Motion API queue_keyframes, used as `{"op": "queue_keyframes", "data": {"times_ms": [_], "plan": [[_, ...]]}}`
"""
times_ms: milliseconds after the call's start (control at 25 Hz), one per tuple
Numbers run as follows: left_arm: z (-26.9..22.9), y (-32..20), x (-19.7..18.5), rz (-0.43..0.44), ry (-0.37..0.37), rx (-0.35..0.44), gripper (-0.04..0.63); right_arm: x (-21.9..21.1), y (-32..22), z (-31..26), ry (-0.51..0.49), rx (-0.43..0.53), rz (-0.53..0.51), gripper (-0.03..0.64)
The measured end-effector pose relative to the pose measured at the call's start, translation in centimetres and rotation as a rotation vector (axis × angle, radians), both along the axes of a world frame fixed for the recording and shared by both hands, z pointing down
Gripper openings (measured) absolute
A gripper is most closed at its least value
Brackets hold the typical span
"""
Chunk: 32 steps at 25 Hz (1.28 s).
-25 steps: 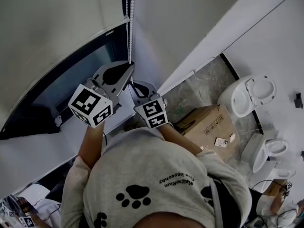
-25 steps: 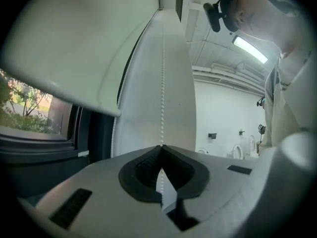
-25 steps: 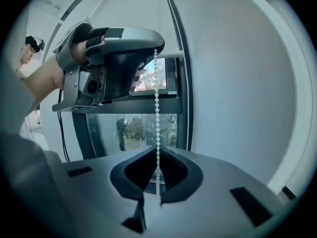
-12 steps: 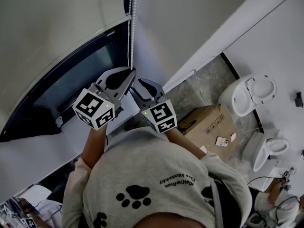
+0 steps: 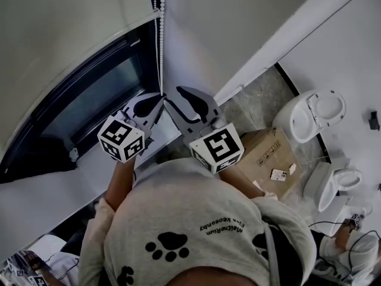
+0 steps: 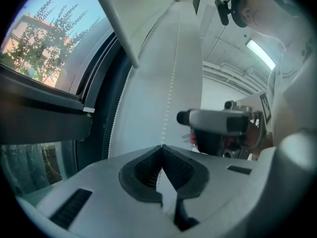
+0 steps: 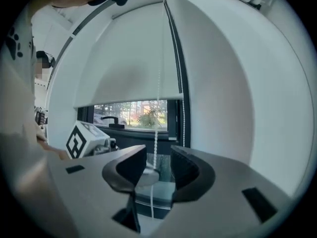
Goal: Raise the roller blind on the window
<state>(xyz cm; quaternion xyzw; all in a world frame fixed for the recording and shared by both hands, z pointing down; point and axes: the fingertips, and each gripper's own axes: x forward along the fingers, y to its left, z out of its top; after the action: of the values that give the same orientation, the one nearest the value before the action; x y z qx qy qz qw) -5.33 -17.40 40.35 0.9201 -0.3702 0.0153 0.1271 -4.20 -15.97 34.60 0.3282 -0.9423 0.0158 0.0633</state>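
The pale roller blind (image 5: 65,22) covers the upper part of the dark window (image 5: 89,94); its lower edge shows in the right gripper view (image 7: 126,100). The white bead chain (image 5: 158,34) hangs down the window's right side. My left gripper (image 5: 159,98) is shut on the bead chain (image 6: 171,88), which enters its closed pads (image 6: 148,170) from above. My right gripper (image 5: 176,98) is just right of the left one, open. One strand of the bead chain (image 7: 157,118) hangs between its pads (image 7: 185,167) without touching them.
A white wall (image 5: 238,28) stands right of the window. On the floor at the right are a cardboard box (image 5: 271,154) and two white toilets (image 5: 312,118) (image 5: 333,186). A second chain strand (image 7: 182,113) runs along the window frame.
My right gripper has opened off the chain and risen beside the left one. My left gripper has stayed shut on the chain and sunk slightly.
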Motion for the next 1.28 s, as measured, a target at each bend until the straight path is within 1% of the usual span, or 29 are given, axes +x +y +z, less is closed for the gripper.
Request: {"op": "queue_keyframes", "data": {"times_ms": [120, 280, 720, 880, 1000, 1080, 1200, 1280], "plan": [[1.6, 0.1, 0.4, 0.009, 0.0, -0.025, 0.008, -0.3, -0.1, -2.5, -0.037, 0.043, -0.011, 0.145], [4.0, 0.1, 0.7, 0.016, 0.013, -0.05, 0.008, -1.0, -1.0, -4.2, -0.068, 0.082, -0.019, 0.128], [4.0, 0.5, 1.9, 0.032, 0.02, -0.04, 0.008, -1.3, -2.2, -9.0, -0.135, 0.146, -0.015, 0.065], [3.9, 0.6, 2.0, 0.03, 0.025, -0.036, 0.008, -1.4, -2.2, -9.9, -0.122, 0.163, -0.023, 0.042], [4.0, 0.6, 2.0, 0.028, 0.027, -0.035, 0.008, -1.7, -2.4, -9.8, -0.1, 0.154, -0.042, 0.025], [4.1, 0.6, 2.0, 0.026, 0.031, -0.037, 0.008, -1.8, -2.4, -9.7, -0.103, 0.138, -0.057, 0.015], [4.1, 0.6, 2.0, 0.023, 0.036, -0.037, 0.008, -1.8, -2.4, -9.7, -0.109, 0.116, -0.071, 0.012], [4.4, 0.7, 2.1, 0.024, 0.028, -0.039, 0.008, -1.8, -2.6, -9.4, -0.096, 0.103, -0.072, 0.011]]}}
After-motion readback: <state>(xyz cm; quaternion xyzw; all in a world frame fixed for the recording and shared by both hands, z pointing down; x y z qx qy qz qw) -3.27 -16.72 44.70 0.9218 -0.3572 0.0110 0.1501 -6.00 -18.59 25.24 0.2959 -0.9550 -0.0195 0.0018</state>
